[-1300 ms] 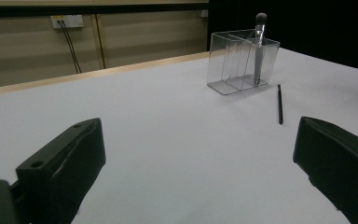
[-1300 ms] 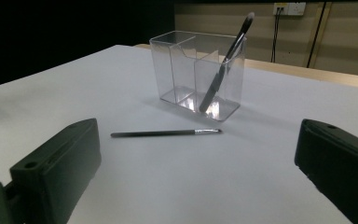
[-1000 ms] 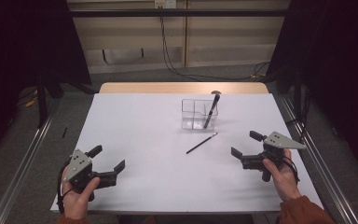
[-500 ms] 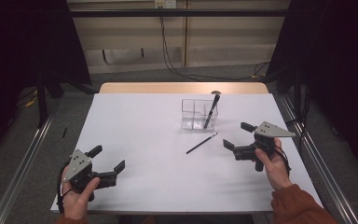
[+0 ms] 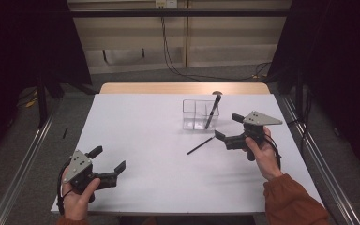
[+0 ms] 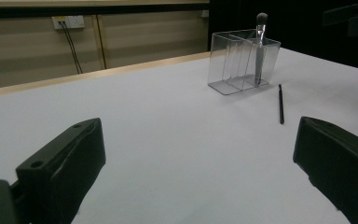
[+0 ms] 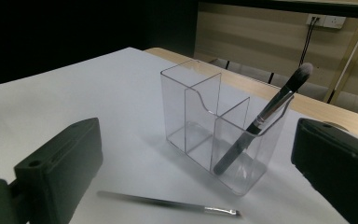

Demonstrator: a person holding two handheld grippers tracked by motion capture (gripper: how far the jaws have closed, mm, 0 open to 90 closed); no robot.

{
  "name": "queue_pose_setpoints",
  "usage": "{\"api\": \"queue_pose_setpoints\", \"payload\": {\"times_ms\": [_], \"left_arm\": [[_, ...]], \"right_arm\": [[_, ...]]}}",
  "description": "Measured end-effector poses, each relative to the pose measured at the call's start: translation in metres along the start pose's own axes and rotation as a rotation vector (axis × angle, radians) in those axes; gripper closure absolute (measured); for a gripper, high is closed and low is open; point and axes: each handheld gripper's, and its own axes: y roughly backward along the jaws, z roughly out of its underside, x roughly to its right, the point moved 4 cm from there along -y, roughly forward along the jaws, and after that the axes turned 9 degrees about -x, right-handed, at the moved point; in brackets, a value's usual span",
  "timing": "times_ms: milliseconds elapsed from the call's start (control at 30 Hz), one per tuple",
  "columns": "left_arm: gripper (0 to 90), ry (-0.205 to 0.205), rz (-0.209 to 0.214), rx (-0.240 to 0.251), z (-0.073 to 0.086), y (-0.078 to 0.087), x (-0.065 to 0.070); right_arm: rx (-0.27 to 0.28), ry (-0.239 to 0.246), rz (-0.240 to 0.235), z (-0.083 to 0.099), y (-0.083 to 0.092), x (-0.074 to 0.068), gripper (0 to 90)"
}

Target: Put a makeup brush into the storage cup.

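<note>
— White sheet covers the table point(image 5: 159, 140), a wooden strip along its far edge; beige panelled wall with cables behind, dark at both sides.

— And the hands?

— Left tool point(image 5: 107, 164) rests low at the near left corner, jaws spread wide, empty. Right tool point(image 5: 228, 126) hovers just beside the thin black stick point(image 5: 200, 145) lying on the table, jaws apart, gripping nothing.

— The organiser?

— Clear organiser point(image 5: 196, 113) stands just past the stick, a makeup brush point(image 5: 213, 111) leaning in its right compartment.

— Any change?

— Right tool has moved in toward the stick and organiser; left stays put.
</note>
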Motion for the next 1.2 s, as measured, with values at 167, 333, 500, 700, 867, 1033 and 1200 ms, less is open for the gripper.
{"api": "queue_pose_setpoints", "payload": {"times_ms": [167,333,500,700,867,1033,1200], "left_arm": [[2.3,-0.001,0.001,0.000,0.000,0.000,0.000],[2.3,0.000,0.001,0.000,0.000,0.000,0.000],[2.3,-0.002,0.001,0.000,0.000,0.000,0.000],[2.3,-0.001,0.001,0.000,0.000,0.000,0.000],[2.3,-0.002,0.002,-0.001,0.000,0.000,0.000],[2.3,-0.004,0.001,-0.001,0.000,0.000,0.000],[2.3,-0.003,0.001,-0.001,0.000,0.000,0.000]], "right_arm": [[-0.005,-0.005,-0.012,-0.006,-0.008,0.002,2.5],[-0.049,-0.007,-0.040,-0.006,-0.010,0.002,2.8],[-0.061,-0.006,-0.047,-0.013,-0.009,0.005,3.4],[-0.123,0.009,-0.064,-0.012,-0.013,0.008,4.4],[-0.194,0.028,-0.096,-0.011,-0.018,0.007,4.5],[-0.269,0.048,-0.122,-0.012,-0.021,0.006,4.6],[-0.353,0.058,-0.153,-0.010,-0.024,0.008,5.2]]}}
